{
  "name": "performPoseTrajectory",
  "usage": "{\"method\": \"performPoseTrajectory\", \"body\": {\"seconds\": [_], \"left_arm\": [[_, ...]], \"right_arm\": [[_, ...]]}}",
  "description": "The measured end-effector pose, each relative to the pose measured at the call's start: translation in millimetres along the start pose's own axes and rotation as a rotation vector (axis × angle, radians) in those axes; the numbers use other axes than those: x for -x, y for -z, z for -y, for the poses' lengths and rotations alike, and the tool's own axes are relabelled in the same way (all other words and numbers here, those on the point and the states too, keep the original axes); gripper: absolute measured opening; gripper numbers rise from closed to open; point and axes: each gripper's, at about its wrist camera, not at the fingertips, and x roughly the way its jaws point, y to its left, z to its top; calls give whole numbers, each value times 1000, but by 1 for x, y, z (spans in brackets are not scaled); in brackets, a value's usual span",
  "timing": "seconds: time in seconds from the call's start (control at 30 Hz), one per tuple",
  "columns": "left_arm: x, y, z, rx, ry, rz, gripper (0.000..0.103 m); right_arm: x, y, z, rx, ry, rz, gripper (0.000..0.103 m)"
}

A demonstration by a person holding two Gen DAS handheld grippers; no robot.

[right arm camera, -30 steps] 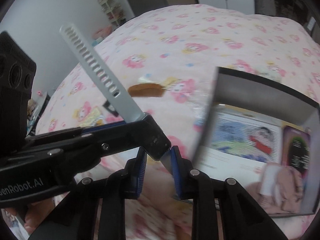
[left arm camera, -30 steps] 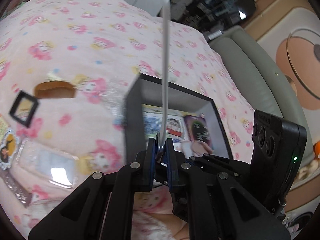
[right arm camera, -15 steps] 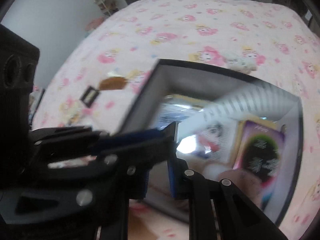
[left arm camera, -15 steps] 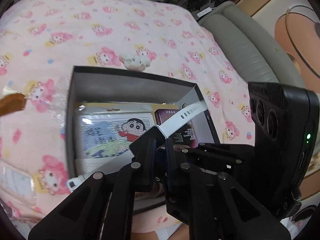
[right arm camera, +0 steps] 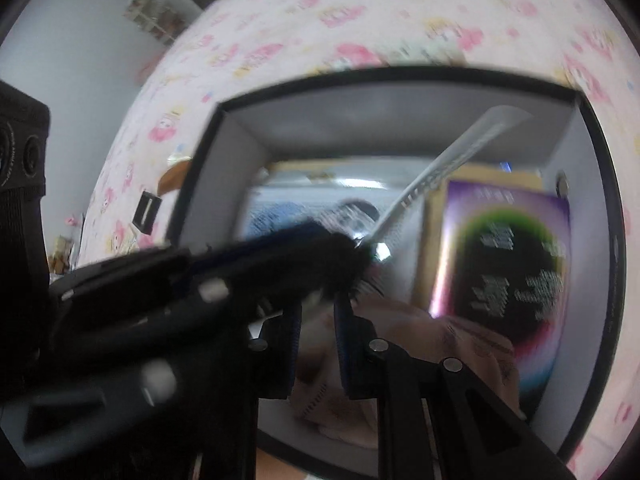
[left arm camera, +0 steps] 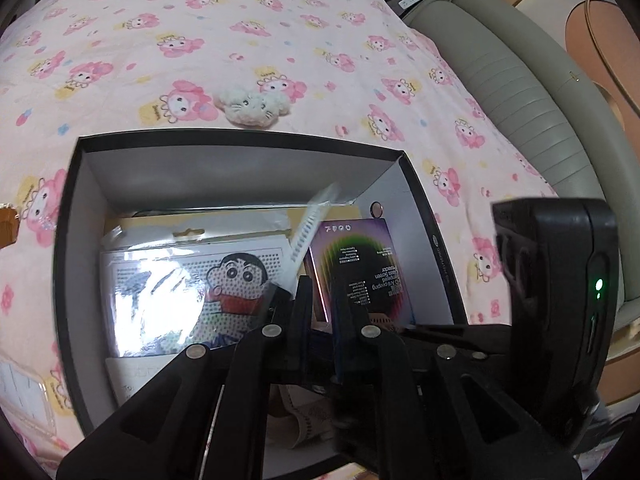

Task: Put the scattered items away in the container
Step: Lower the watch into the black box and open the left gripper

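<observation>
Your box [left arm camera: 68, 216] sits on the bed [left arm camera: 280, 32], with a plush toy [left arm camera: 252, 106] just behind its far wall. Inside, the bead-art pack [left arm camera: 188, 280] lies left, the screen-protector packet [left arm camera: 360, 264] right, and the comb [left arm camera: 310, 228] leans between them. A hair clip [left arm camera: 7, 226] lies left of the box.

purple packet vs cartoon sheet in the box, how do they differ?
The purple packet is smaller and narrower; the cartoon sheet is wider. The packet is dark with small print; the sheet is pale with a cartoon boy and glare from its plastic wrap. The packet sits right of the white strap, the sheet left. Both lie in the box.
</observation>
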Motion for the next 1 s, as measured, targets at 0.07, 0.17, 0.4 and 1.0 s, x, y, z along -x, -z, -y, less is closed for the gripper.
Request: {"method": "performPoseTrajectory", "body": {"seconds": [0.07, 0.17, 0.4, 1.0], "left_arm": [[-6, -1, 0, 1, 3, -13, 7], [-12, 0, -1, 12, 40, -35, 7], [2, 3, -14, 79, 10, 6, 8], [-58, 21, -15, -56, -230, -196, 36]], "right_arm": [[7, 3, 14, -53, 8, -11, 22], [25, 5, 26, -68, 65, 35, 25], [46, 6, 53, -139, 145, 129, 29], [26, -9, 51, -129, 150, 146, 29]]}}
